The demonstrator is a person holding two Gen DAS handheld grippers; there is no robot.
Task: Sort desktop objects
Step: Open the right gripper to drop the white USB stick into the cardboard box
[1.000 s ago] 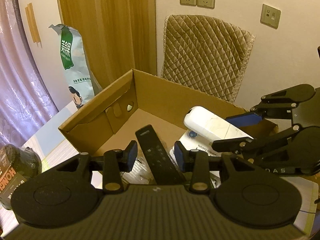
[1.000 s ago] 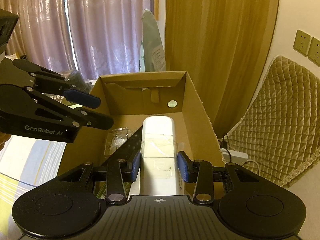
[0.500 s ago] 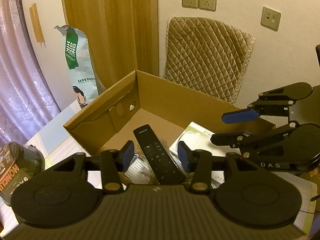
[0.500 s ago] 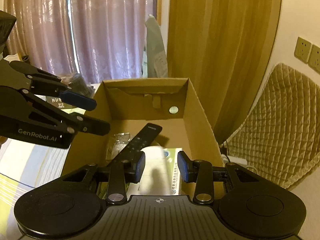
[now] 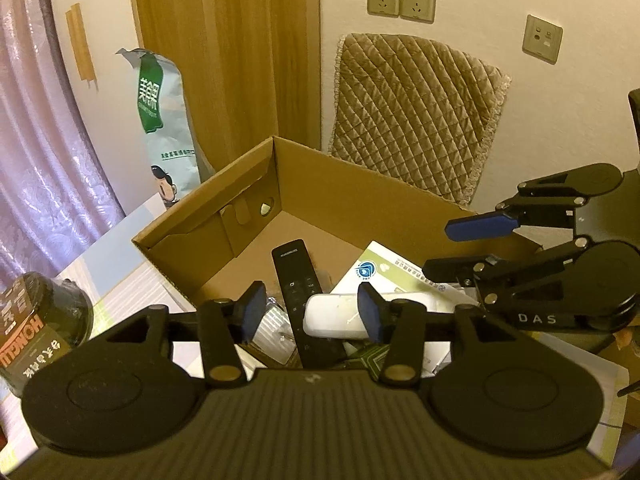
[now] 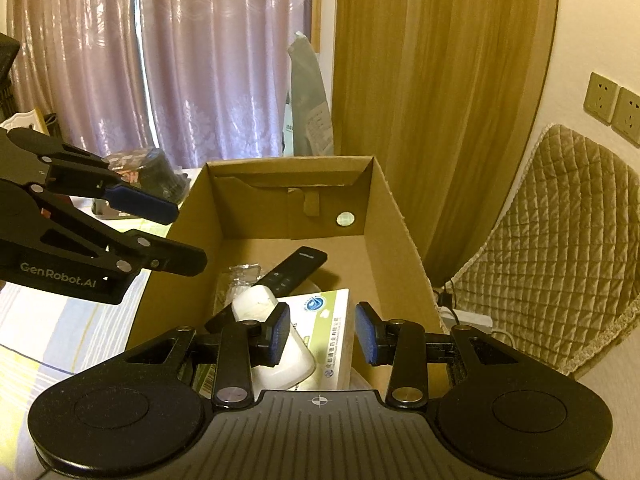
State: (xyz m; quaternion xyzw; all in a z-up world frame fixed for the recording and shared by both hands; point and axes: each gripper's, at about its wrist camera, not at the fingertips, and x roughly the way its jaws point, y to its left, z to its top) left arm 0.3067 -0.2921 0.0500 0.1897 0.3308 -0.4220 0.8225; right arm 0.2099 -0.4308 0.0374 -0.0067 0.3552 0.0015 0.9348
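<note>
- Two grippers, left gripper [image 5: 312, 312] and right gripper [image 6: 322, 334], hang spread wide, grasping nothing.
- White remote [image 6: 276, 344] lies inside the cardboard box [image 6: 394, 216], at 7 o'clock from the black remote [image 6: 292, 270].

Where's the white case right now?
The white case lies in the cardboard box, across the black remote and beside the green-and-white carton, near the box's front in both wrist views.

Left gripper [image 5: 312, 312] and right gripper [image 6: 322, 333], both held level side by side, jaws spread, empty.
</note>
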